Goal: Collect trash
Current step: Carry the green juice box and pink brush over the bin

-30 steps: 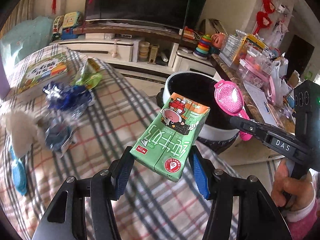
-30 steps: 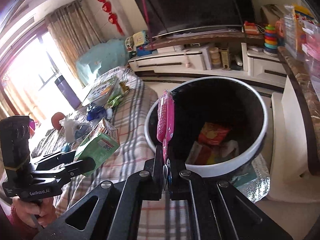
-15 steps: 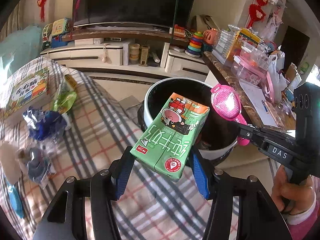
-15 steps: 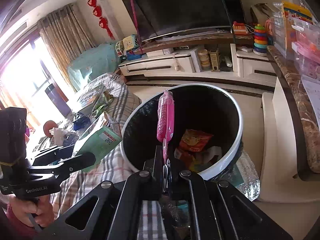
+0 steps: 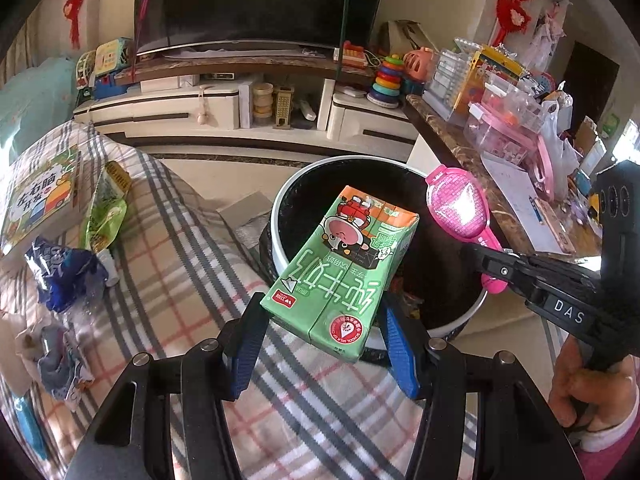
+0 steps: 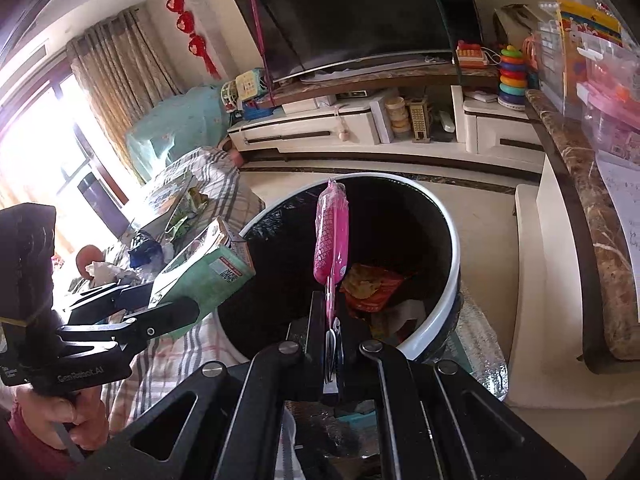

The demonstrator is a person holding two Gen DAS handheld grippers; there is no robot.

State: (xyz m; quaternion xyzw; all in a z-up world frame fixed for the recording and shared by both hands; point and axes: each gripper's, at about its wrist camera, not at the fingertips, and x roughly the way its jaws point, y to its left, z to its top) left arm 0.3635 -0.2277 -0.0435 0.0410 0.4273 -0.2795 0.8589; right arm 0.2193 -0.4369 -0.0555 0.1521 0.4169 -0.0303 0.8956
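My left gripper (image 5: 322, 320) is shut on a green milk carton (image 5: 344, 268), which tilts up over the near rim of the trash bin (image 5: 296, 184). The bin has a white rim and a black liner. My right gripper (image 6: 330, 320) is shut on the handle of a flat pink paddle-shaped thing in clear wrap (image 6: 331, 240), edge-on above the bin's (image 6: 452, 248) mouth. In the left wrist view, that pink thing (image 5: 458, 204) hangs over the bin's right rim. The right wrist view shows the left gripper (image 6: 172, 312) with the carton (image 6: 204, 276) at the bin's left edge.
An orange-red snack bag (image 6: 372, 284) and other litter lie in the bin. On the plaid cloth (image 5: 180, 264) to the left lie a blue wrapper (image 5: 64, 276), a green pouch (image 5: 104, 216) and a book (image 5: 40, 196). A cluttered marble counter (image 6: 580, 216) runs along the right.
Both grippers have moved toward the bin with their loads. The bin now looks nearer and larger, and the carton has come from over the plaid cloth to over the bin's rim.
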